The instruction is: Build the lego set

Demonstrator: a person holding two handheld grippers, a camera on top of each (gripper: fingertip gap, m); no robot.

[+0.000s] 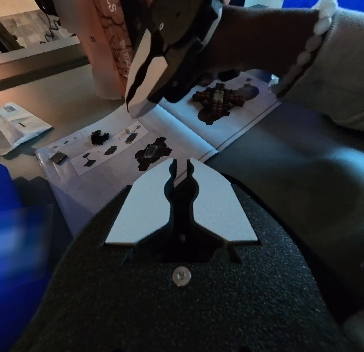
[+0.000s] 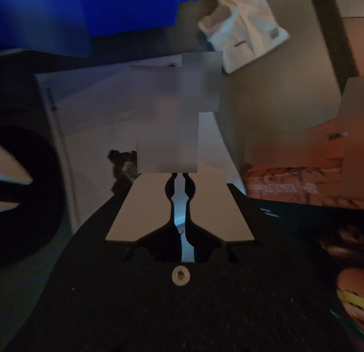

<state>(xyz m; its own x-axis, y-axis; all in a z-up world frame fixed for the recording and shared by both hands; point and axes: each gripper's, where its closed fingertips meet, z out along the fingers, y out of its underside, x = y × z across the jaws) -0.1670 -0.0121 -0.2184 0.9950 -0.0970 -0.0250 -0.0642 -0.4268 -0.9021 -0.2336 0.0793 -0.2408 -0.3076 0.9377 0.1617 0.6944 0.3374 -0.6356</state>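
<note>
LEFT GRIPPER (image 1: pixel 181 161): its jaws stand a little apart with nothing between them; the page of the booklet shows through the gap. It hovers over the near edge of the booklet.

RIGHT GRIPPER (image 1: pixel 129 108): seen from the left wrist view, it points down at the booklet's left page, its jaws drawn together to a thin dark slit at the tips; nothing can be made out between them. In its own view the tips lie under a blurred patch.

BOOKLET (image 1: pixel 177 126): open flat on the bench (image 1: pixel 59 104), with printed building steps on the left page.

BRICK MODEL (image 1: pixel 217 98): dark brown with a pale strip on top, standing on the right page, well apart from both grippers.

LOOSE PIECES: a small black cluster (image 1: pixel 99 138) and a tiny white piece (image 1: pixel 128 130) lie on the left page, near the right gripper's tips; a flat dark piece (image 1: pixel 58 158) lies at the page's left edge.

PAPER BAG (image 1: pixel 17 130): white, crumpled, on the bench left of the booklet.

BOX (image 1: pixel 110 47): orange-brown, upright behind the booklet.

SLEEVE (image 1: pixel 325 67): grey, with a white bead bracelet (image 1: pixel 307 53).
</note>
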